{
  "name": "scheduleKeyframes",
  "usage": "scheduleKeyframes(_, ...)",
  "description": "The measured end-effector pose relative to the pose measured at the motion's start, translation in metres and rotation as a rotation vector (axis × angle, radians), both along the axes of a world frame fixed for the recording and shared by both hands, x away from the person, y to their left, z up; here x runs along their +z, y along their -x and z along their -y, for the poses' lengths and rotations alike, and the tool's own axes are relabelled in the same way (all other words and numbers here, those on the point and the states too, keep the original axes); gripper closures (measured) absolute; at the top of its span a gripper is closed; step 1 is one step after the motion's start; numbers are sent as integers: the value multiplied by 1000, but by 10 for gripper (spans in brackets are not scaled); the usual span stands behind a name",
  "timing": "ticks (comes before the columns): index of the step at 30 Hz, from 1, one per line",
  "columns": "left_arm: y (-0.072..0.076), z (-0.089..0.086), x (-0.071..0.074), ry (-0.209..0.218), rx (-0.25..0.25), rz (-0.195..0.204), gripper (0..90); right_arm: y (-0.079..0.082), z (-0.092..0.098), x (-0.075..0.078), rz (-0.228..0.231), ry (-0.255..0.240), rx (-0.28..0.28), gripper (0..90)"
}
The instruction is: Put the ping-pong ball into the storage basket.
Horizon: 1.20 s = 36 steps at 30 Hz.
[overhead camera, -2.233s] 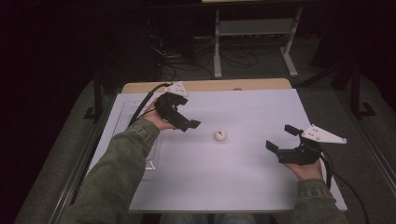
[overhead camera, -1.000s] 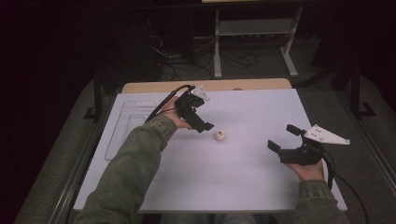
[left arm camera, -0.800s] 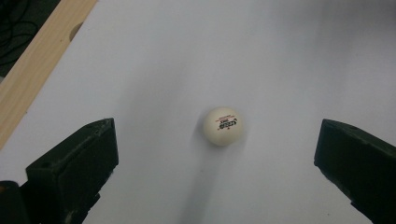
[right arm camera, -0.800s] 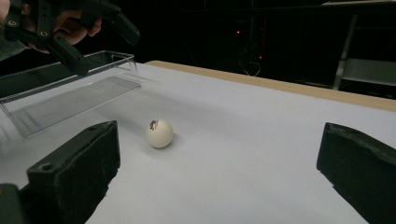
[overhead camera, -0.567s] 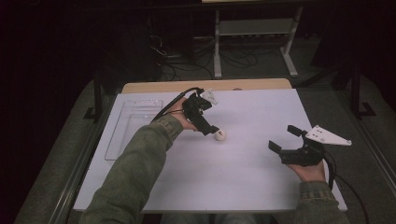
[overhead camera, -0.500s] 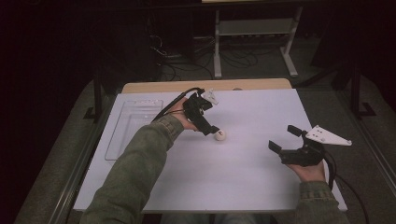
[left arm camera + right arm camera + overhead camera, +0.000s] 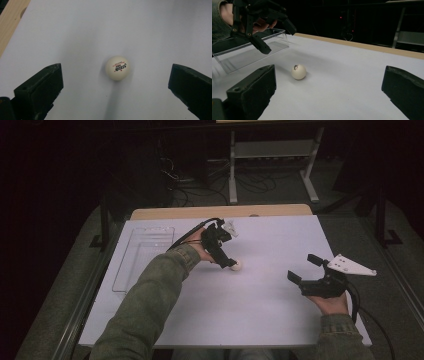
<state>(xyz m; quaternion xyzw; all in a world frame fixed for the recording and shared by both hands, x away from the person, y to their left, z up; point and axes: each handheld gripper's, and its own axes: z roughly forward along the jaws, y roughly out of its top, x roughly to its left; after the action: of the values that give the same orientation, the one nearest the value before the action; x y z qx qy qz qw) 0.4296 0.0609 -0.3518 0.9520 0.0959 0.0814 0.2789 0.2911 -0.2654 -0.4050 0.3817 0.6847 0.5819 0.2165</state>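
Hovering over the white ball point(image 7: 117, 68), left gripper point(image 7: 226, 261) fingers spread wide; right gripper point(image 7: 305, 269) likewise open, well apart.

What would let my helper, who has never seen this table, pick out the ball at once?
Start at the white table and find the clear tray on its left side. To the tray's right, under the open left claw, sits the ball: small, round, cream-white, with a red and black logo, the one loose thing on the sheet.

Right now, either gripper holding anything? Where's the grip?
Nothing held. The left gripper is open above the ball, jaws apart on either side of it. The right gripper is open, empty.
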Motion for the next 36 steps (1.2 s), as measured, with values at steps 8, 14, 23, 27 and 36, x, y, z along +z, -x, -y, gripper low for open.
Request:
scheduleKeyframes(8, -2, 2, -5, 0, -16, -19, 0, -1, 0, 0, 0, -2, 4, 0)
scheduleKeyframes(14, -4, 6, -14, -24, -34, -30, 0, -1, -1, -1, -5, -2, 7, 0)
scheduleKeyframes(23, -5, 12, -24, -53, -68, -37, 0, 0, -1, 0, -3, -7, 11, 0)
scheduleKeyframes(27, -7, 13, -28, -57, -62, -40, 0, 0, -2, -1, -3, -4, 13, 0)
scheduleKeyframes(36, -10, 17, -36, -64, -64, -63, 0, -1, -1, 0, 2, -10, 10, 0)
